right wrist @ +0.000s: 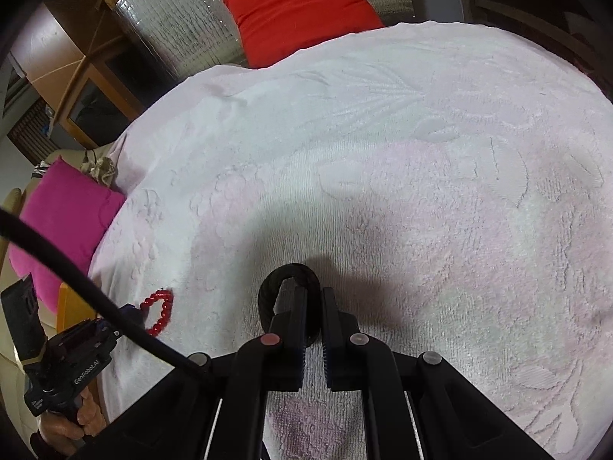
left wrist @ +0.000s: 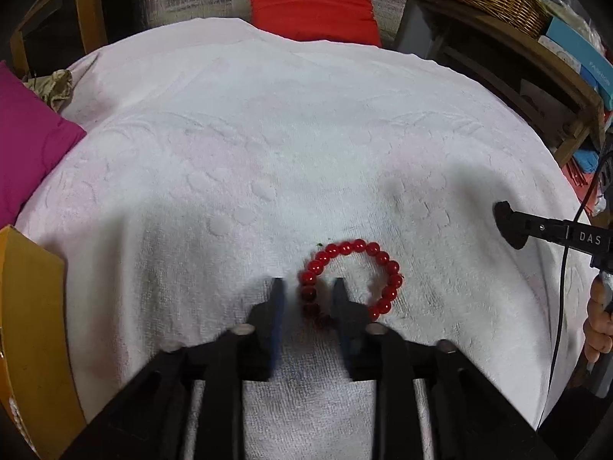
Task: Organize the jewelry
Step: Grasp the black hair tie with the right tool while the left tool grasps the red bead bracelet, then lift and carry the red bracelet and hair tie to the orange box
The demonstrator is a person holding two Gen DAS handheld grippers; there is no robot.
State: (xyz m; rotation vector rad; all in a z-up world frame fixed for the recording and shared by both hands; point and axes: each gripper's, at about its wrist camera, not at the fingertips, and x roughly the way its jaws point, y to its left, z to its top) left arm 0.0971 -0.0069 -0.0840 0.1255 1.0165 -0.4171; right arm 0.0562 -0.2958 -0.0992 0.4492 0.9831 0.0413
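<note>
Left fingers [left wrist: 308,291] stand parted astride the red bracelet's [left wrist: 354,276] near beads; right fingers [right wrist: 314,299] seemingly pinch a black ring [right wrist: 268,291]. Lift away cleanly, without dragging beads.

Both fisheye views are moderately lit, with soft light falling from above and behind the cameras. The white embossed towel [left wrist: 268,134] reads bright at its far side and falls into broad, soft-edged grey shadow near the lens. Straight edges bow strongly toward the frame borders, and the corners go black. The left gripper [left wrist: 308,287] is smeared with blur; the glossy red bead bracelet [left wrist: 367,264] carries small highlights.
</note>
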